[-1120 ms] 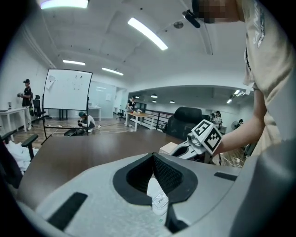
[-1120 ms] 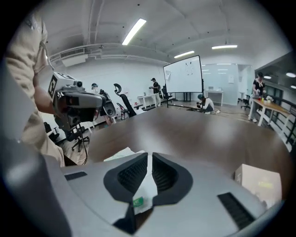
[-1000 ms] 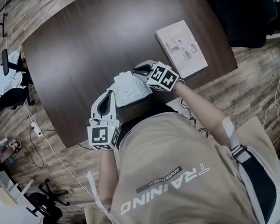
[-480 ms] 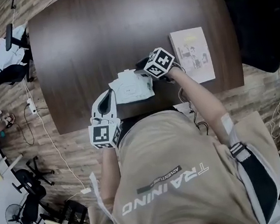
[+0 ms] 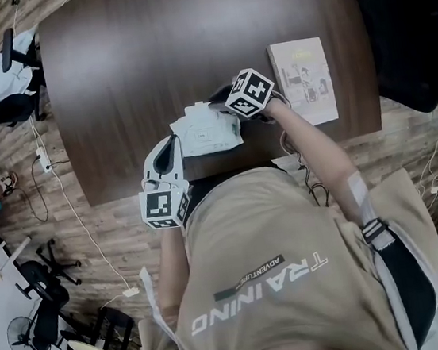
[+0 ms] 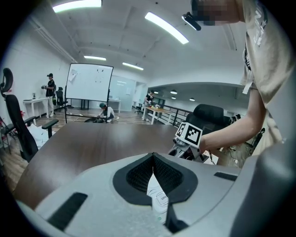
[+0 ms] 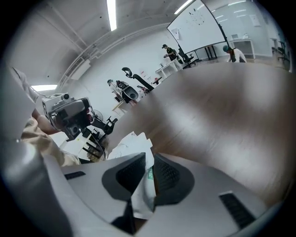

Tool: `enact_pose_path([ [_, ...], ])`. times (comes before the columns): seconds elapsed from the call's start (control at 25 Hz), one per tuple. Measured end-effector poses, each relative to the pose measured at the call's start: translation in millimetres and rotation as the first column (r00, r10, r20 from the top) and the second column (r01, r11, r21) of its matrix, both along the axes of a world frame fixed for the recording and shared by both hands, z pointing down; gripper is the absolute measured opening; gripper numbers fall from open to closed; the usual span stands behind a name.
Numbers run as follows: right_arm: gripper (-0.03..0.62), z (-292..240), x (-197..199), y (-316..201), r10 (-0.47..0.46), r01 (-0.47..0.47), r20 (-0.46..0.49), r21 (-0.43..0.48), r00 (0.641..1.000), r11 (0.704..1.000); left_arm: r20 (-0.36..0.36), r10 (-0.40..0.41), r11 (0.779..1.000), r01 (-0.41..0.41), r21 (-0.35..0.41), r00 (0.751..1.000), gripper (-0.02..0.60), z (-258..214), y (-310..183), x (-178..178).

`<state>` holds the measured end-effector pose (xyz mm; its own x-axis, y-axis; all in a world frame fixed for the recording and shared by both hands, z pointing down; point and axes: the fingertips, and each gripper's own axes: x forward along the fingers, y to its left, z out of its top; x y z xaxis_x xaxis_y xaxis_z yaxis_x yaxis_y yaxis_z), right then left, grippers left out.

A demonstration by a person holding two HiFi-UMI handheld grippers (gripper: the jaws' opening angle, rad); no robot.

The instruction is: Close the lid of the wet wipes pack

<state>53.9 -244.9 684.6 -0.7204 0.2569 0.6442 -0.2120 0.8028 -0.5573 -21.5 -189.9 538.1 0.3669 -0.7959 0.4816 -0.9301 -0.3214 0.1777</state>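
Head view: jaws of left gripper [image 5: 172, 144] pinched white crinkled wet wipes pack [image 5: 207, 130]; right gripper [image 5: 219, 98], jaws just closing, gripped its far edge.

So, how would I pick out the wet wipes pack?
Start at the big dark wooden table. Near its edge closest to the person, left of the flat printed booklet, is the wet wipes pack. It is the only soft, crumpled white packet there.

Open-plan office. Whiteboard [image 6: 90, 88] on a stand at 11 o'clock past the dark table [image 6: 88, 143]. Desks [image 6: 156, 110] at 12, people working there. Swivel chair [image 6: 16, 122] at 9. Ceiling strip lights [image 6: 166, 27]; wood-plank floor [image 5: 123, 239].
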Motion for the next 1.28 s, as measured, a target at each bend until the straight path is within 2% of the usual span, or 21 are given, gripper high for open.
enact_pose_path([
  [0.24, 0.038, -28.5, -2.3, 2.7, 0.016, -0.018, 0.012, 0.163, 1.0, 0.987, -0.045, 0.025, 0.999, -0.024, 0.033, 0.999, 0.005, -6.3, -6.7, -10.7],
  [0.4, 0.028, -46.5, -6.4, 20.5, 0.027, -0.035, 0.038, 0.232, 0.999, 0.972, -0.13, 0.035, 0.998, -0.027, 0.06, 0.991, 0.005, -12.8, -6.7, -22.9],
  [0.6, 0.029, -57.7, -1.6, 43.9, 0.094, -0.105, 0.053, 0.247, 0.994, 0.963, -0.199, 0.009, 0.999, 0.001, 0.051, 0.98, 0.005, -13.9, -2.4, -39.5],
  [0.76, 0.031, -59.8, 4.0, 64.7, 0.106, -0.111, 0.032, 0.269, 0.994, 0.957, -0.236, 0.019, 0.999, -0.007, 0.052, 0.972, 0.005, -10.1, 5.4, -44.7],
  [1.04, 0.038, -43.8, 8.8, 87.3, 0.124, -0.104, -0.054, 0.28, 0.991, 0.954, -0.271, 0.07, 0.997, -0.059, 0.05, 0.96, 0.005, 4.7, 17.3, -43.4],
  [1.16, 0.055, -33.5, 9.7, 94.6, 0.13, -0.102, -0.086, 0.266, 0.988, 0.958, -0.303, 0.07, 0.997, -0.059, 0.044, 0.95, 0.005, 11.1, 24.3, -44.6],
  [1.28, 0.058, -20.5, 9.4, 96.7, 0.151, -0.113, -0.13, 0.259, 0.98, 0.959, -0.303, 0.069, 0.997, -0.058, 0.044, 0.95, 0.005, 13.8, 29.0, -46.5],
])
